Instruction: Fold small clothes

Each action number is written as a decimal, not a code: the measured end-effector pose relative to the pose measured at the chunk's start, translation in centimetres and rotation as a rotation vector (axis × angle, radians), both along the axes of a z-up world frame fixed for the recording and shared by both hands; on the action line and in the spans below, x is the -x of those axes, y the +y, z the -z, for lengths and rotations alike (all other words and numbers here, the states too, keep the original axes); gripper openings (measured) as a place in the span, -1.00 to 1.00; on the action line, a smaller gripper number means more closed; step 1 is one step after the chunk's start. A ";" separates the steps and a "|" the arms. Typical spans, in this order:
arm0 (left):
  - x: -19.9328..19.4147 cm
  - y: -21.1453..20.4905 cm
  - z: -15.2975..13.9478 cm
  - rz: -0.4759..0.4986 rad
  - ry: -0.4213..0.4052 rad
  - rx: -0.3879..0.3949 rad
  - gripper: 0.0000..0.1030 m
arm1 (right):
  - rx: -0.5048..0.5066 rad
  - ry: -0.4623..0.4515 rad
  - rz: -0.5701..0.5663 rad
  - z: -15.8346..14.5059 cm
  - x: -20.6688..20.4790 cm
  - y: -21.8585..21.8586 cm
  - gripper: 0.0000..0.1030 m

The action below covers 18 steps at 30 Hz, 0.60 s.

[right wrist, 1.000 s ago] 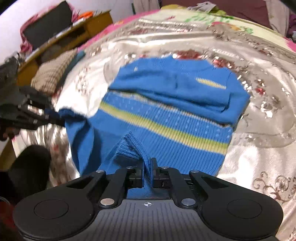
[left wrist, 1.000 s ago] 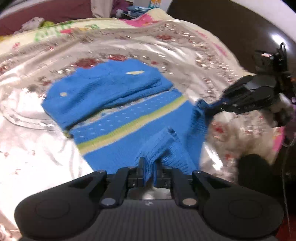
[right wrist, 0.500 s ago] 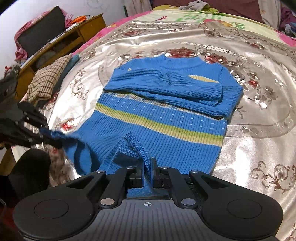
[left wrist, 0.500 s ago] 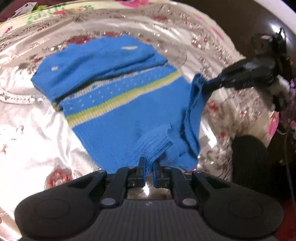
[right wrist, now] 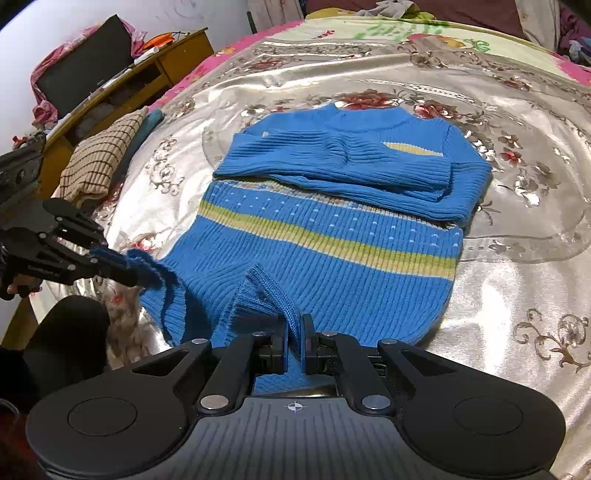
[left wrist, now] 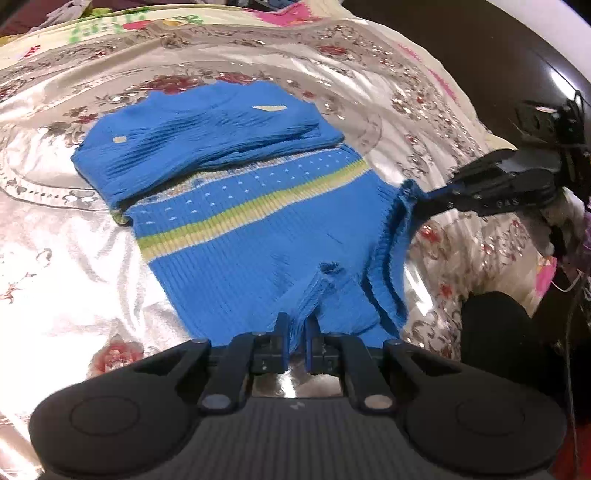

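Note:
A small blue knit sweater point(left wrist: 240, 206) with a yellow-green stripe lies on a shiny floral bedspread point(left wrist: 66, 266); it also shows in the right wrist view point(right wrist: 332, 240). Both sleeves are folded across the chest. My left gripper point(left wrist: 295, 332) is shut on the bottom hem at one corner; it shows in the right wrist view point(right wrist: 125, 266) at the left. My right gripper point(right wrist: 294, 339) is shut on the hem at the other corner; it shows in the left wrist view point(left wrist: 421, 197) at the right. The hem is lifted off the bed between them.
A brown checked folded cloth point(right wrist: 99, 162) lies at the bed's left edge, beside a wooden desk point(right wrist: 173, 62). More cloth lies at the far head of the bed point(right wrist: 391, 7). A dark knee point(right wrist: 70, 332) is close at the near edge.
Both grippers have pulled back toward the near edge with the hem, stretching the sweater's lower part flatter. The sweater's body now lies smoother on the bedspread.

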<state>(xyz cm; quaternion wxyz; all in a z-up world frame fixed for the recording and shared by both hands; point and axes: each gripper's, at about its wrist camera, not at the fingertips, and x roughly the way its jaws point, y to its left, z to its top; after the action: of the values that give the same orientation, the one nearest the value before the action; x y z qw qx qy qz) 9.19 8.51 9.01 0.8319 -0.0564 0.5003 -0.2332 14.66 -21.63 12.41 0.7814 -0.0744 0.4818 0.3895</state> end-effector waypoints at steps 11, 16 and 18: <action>-2.0 4.0 -3.1 -0.192 -0.148 0.046 -0.83 | -0.075 -0.145 0.140 -3.2 -2.8 -1.5 -0.91; -4.4 7.3 -5.0 -0.312 -0.259 0.037 -0.84 | -0.109 -0.229 0.254 -4.6 -6.7 -2.6 -0.91; -5.6 8.6 -5.3 -0.360 -0.290 0.037 -0.87 | -0.114 -0.252 0.300 -4.5 -8.5 -2.8 -0.91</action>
<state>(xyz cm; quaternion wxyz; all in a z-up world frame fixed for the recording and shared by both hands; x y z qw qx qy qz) 14.78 17.13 14.36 0.9221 -0.1262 0.3531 -0.0958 23.21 -24.45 16.90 0.8877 -0.0056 0.3632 0.2830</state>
